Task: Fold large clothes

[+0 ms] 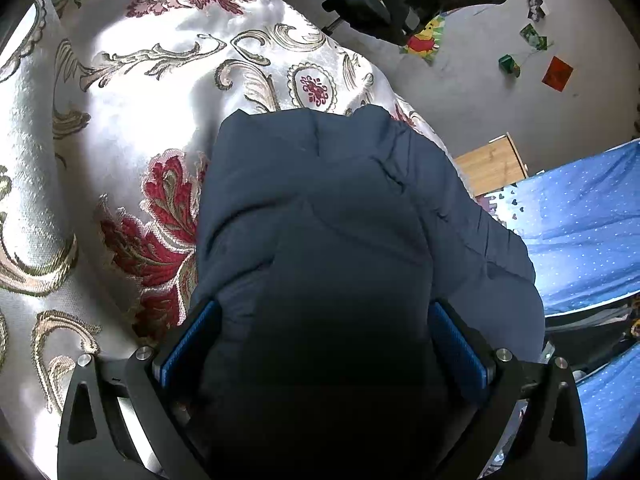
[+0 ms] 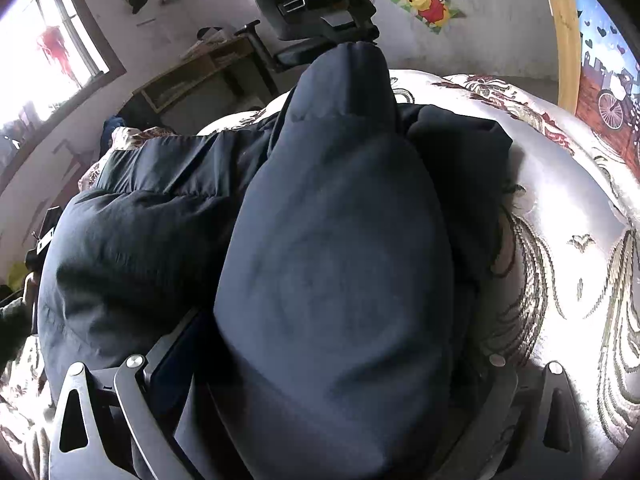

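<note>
While the shiny flowered cloth (image 1: 132, 92) covers the bed, the big puffy dark blue coat (image 2: 336, 264) lies on top of it. Both the left gripper (image 1: 324, 344) and the right gripper (image 2: 320, 360) have jaws squeezing thick folds of coat.

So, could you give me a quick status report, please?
Left gripper shut on jacket. Right gripper shut on it too. Jacket bunched on bedspread. Nothing in the way.

The big puffy dark blue coat (image 2: 332, 264) lies bunched up on the shiny flowered cloth (image 1: 132, 120), one fat padded part sticking out toward the cloth's edge.
</note>
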### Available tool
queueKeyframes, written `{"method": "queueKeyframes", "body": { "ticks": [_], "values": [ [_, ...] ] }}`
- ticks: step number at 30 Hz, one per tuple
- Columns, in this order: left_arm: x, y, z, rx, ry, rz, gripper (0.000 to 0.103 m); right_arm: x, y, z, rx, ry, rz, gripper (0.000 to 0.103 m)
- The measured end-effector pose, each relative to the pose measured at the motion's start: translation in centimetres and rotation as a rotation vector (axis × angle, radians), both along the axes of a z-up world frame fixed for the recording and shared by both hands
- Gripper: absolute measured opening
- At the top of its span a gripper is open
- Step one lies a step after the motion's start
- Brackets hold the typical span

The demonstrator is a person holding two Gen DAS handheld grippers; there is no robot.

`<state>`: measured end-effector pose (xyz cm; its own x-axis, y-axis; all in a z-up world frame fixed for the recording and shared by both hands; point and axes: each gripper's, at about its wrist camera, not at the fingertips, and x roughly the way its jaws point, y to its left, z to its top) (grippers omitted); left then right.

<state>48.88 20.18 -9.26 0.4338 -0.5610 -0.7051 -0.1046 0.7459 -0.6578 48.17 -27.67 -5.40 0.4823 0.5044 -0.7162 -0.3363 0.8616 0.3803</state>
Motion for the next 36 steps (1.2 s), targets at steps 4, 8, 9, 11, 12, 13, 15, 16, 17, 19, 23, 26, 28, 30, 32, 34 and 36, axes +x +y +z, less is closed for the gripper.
{"method": "queueKeyframes", "body": {
  "ticks": [4,8,9,11,12,13,15,16,17,19,23,26,28,30,32,34,36],
  "values": [
    [0.2,-0.2,-0.1,-0.002,0.008,-0.001,0.102,-0.1,-0.1,0.1,-0.002,0.001,-0.001,0.103],
    [0.7,-0.3,-0.3,-0.022,0.029,0.001,0.102,-0.1,-0.3,0.1,0.000,-0.001,-0.001,0.103],
    [0.8,-0.2,-0.3,-0.032,0.040,0.003,0.102,-0.1,-0.3,0.2,0.001,-0.001,-0.001,0.103],
    [0.9,-0.1,-0.3,-0.048,0.063,0.007,0.102,0.0,-0.3,0.2,0.000,0.000,-0.001,0.103],
    [0.9,-0.1,-0.3,-0.050,0.071,0.010,0.102,0.0,-0.3,0.1,0.001,0.001,-0.001,0.103],
    [1.0,-0.1,-0.3,-0.050,0.082,0.012,0.102,-0.1,-0.3,0.2,0.000,0.003,-0.001,0.103],
    [1.1,-0.3,-0.2,-0.049,0.092,0.015,0.101,0.1,-0.2,0.2,-0.002,0.013,-0.002,0.103],
    [1.0,-0.3,-0.1,-0.048,0.095,0.019,0.100,0.1,-0.2,0.2,-0.003,0.018,-0.003,0.103],
    [0.9,-0.3,-0.1,-0.051,0.098,0.026,0.100,0.1,-0.1,0.3,-0.004,0.023,-0.003,0.103],
    [0.7,-0.2,0.1,-0.054,0.099,0.037,0.095,0.2,-0.1,0.3,-0.005,0.038,-0.005,0.103],
    [0.2,-0.3,0.9,-0.031,0.093,0.040,0.072,0.7,0.0,0.6,0.013,0.090,-0.034,0.103],
    [-0.1,-0.8,1.9,-0.004,0.095,0.039,0.056,0.6,0.0,0.9,0.039,0.116,-0.068,0.100],
    [-0.4,-1.1,2.7,0.021,0.093,0.043,0.048,0.4,0.1,1.1,0.047,0.123,-0.080,0.089],
    [-0.7,-1.5,3.2,0.036,0.091,0.051,0.041,0.1,0.2,1.4,0.056,0.126,-0.085,0.076],
    [-1.1,-2.0,3.9,0.060,0.082,0.055,0.032,-0.4,0.1,1.8,0.075,0.128,-0.082,0.062],
    [-1.6,-2.7,4.7,0.090,0.070,0.057,0.026,-0.9,0.1,2.3,0.089,0.127,-0.076,0.045],
    [-2.3,-3.4,5.8,0.118,0.056,0.060,0.021,-1.4,0.1,2.8,0.090,0.123,-0.073,0.037]
  ]
}}
